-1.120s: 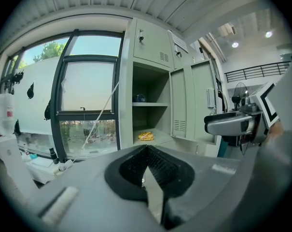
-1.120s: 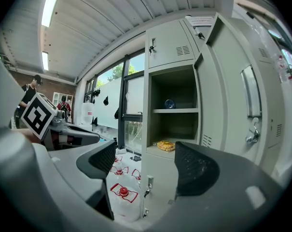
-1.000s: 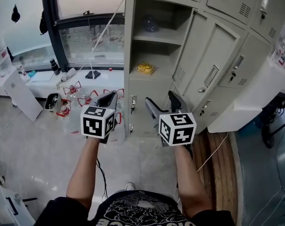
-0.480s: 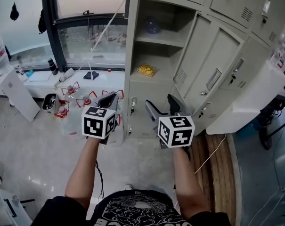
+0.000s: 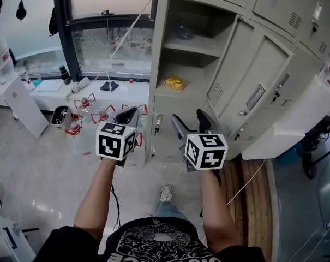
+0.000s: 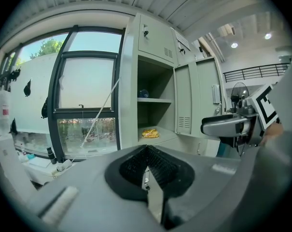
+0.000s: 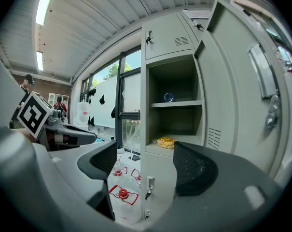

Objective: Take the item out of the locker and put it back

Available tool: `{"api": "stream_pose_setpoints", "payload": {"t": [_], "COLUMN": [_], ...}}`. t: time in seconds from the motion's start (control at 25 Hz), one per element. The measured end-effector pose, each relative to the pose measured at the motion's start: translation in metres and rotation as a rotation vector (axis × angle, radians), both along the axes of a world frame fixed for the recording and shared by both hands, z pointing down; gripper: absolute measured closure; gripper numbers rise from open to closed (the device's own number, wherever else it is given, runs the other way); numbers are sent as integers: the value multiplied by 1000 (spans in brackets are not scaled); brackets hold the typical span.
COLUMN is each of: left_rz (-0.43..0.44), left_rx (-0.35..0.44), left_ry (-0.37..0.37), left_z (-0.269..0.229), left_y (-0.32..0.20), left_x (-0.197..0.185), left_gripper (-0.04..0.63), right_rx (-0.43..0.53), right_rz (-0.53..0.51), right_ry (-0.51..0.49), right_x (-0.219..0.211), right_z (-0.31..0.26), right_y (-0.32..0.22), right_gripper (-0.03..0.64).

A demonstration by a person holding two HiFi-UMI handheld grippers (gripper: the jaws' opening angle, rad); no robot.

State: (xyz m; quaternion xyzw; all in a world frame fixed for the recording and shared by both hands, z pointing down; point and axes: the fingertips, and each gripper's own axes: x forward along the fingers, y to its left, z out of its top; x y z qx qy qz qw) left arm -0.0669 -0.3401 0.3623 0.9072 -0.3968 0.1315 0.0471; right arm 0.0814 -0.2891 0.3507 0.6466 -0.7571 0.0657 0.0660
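The locker (image 5: 160,64) has shifted a little in the head view, and a shoe (image 5: 165,193) now shows below. I think the person is stepping up to it. Nothing is out yet. The left gripper (image 5: 129,114) has its jaws pressed together, empty. The right gripper (image 5: 189,121) has its jaws wide apart, empty. The yellow bag (image 5: 175,83) lies on the lower shelf, ahead of both jaws, well apart.
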Motion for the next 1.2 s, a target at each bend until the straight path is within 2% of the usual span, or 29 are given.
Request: {"api": "stream_pose_setpoints", "payload": {"t": [0.44, 1.2], "left_rz": [-22, -37], "left_rx": [-8, -32], "left_ry": [-3, -38], "left_z": [10, 20], "left_y": [-48, -127], "left_x": [14, 52], "left_gripper": [594, 594], "right_rx": [-15, -112], "right_rz": [-15, -37], "right_ry": [-6, -35], "right_x": [17, 54], "right_z": [15, 60], "right_y": [-54, -152], "right_gripper": [266, 322]}}
